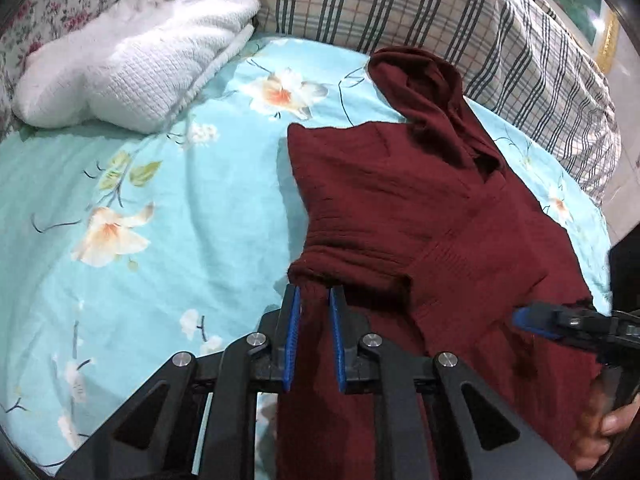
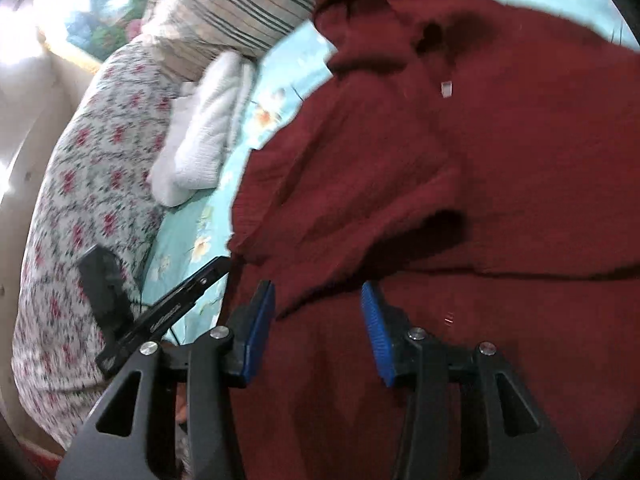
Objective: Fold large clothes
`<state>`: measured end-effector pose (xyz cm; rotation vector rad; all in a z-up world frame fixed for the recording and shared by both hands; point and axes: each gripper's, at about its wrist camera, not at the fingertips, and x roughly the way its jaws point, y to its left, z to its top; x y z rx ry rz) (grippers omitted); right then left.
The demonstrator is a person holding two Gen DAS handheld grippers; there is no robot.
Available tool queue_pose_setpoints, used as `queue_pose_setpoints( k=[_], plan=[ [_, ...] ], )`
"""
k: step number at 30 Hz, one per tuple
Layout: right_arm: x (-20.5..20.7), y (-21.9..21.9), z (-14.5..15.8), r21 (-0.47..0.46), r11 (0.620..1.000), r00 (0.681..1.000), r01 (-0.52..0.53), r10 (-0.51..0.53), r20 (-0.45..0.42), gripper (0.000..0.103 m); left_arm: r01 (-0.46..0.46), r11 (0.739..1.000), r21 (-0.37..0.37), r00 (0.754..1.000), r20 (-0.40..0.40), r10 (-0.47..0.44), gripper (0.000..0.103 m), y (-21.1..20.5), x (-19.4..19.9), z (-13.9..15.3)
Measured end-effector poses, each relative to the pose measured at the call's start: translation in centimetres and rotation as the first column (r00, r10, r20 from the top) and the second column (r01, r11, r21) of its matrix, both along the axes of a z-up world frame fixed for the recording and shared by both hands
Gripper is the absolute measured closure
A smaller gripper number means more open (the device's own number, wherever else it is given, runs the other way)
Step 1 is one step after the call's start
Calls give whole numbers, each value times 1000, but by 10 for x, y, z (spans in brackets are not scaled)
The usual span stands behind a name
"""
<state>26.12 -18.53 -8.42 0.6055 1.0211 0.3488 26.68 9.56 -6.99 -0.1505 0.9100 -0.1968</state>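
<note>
a: two grippers, one maroon sweater (image 1: 420, 208). sweater fills centre and right of the left wrist view, lying on the light blue floral sheet (image 1: 160, 220), hood or collar end bunched toward the upper middle.

b: left gripper (image 1: 315, 300) state?

a: narrow, blue pads pinched on a fold of the sweater at lower centre. fabric runs down between the fingers and off the bottom edge of the frame.

b: right one?

a: right gripper (image 2: 318, 300) stands wide in its own view, lower centre. sweater (image 2: 460, 160) covers most of that frame, a raised edge of it sits between and just above the blue pads. can't tell if either pad touches cloth; frame is blurred. in the left wrist view it shows at the right edge (image 1: 560, 322), against the sweater's side, with a bit of the person's hand (image 1: 612, 428) under it.

b: left gripper seen from the right cam?

a: yes, lower left (image 2: 216, 270), tip at the sweater's left edge.

b: rest?

a: white knit garment (image 1: 132, 64) upper left, well apart from the sweater. plaid pillow (image 1: 400, 4) across the top, just beyond the hood end. red floral cover (image 2: 80, 208) on the left of the right wrist view.
</note>
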Motion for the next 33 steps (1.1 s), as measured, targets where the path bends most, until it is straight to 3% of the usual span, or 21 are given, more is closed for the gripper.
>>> queue_pose_setpoints(
  k=[2,3,4,5,9,12,15,19,21,24,25,28,29,30,31,33],
  plan=[
    [10,5,-13,43,999,1000,10,-9,-23,57,0,1000,23,1000,-10,1,90,-3,5,-5],
    [13,7,-17,56,998,1000,14,-13,-24,62,-11,999,42,1000,-20,12,90,-4,8,-9],
    [14,9,-18,61,998,1000,16,-15,-22,84,-22,998,51,999,-29,23,90,-7,13,-12],
    [15,10,-17,69,997,1000,21,-20,-20,96,-29,998,53,999,-35,31,90,-6,16,-14],
    [-4,-11,14,110,991,993,75,-85,84,98,-49,998,32,997,-50,50,85,-1,23,-18],
    [-24,-52,40,191,965,967,181,-210,147,98,-55,998,42,997,-53,57,85,-4,26,-21],
    [-43,-104,49,269,900,907,342,-391,156,98,-62,995,79,996,-51,66,85,-11,29,-21],
    [-65,-170,32,328,771,800,547,-596,67,94,-70,993,91,996,-55,75,85,-13,31,-21],
    [-74,-189,27,313,727,753,611,-656,53,94,-70,994,88,996,-57,75,85,-12,31,-21],
    [-95,-216,24,278,637,655,719,-755,32,94,-68,994,90,996,-57,73,84,-12,32,-21],
    [-99,-220,25,269,630,646,728,-762,38,94,-68,993,93,996,-55,74,84,-12,32,-21],
    [-98,-212,44,169,699,692,695,-714,110,94,-69,992,102,996,-51,74,84,-14,31,-21],
    [-92,-200,55,100,754,739,649,-657,150,92,-68,992,104,996,-51,74,84,-14,31,-21],
    [-85,-188,61,39,796,779,604,-600,181,80,-68,992,103,996,-51,74,84,-14,31,-21],
    [-78,-169,70,-64,843,832,534,-510,220,61,-68,993,99,996,-52,73,84,-14,31,-21],
    [-73,-139,76,-212,880,893,426,-370,259,43,-67,994,92,996,-52,72,84,-13,32,-21]
  ],
)
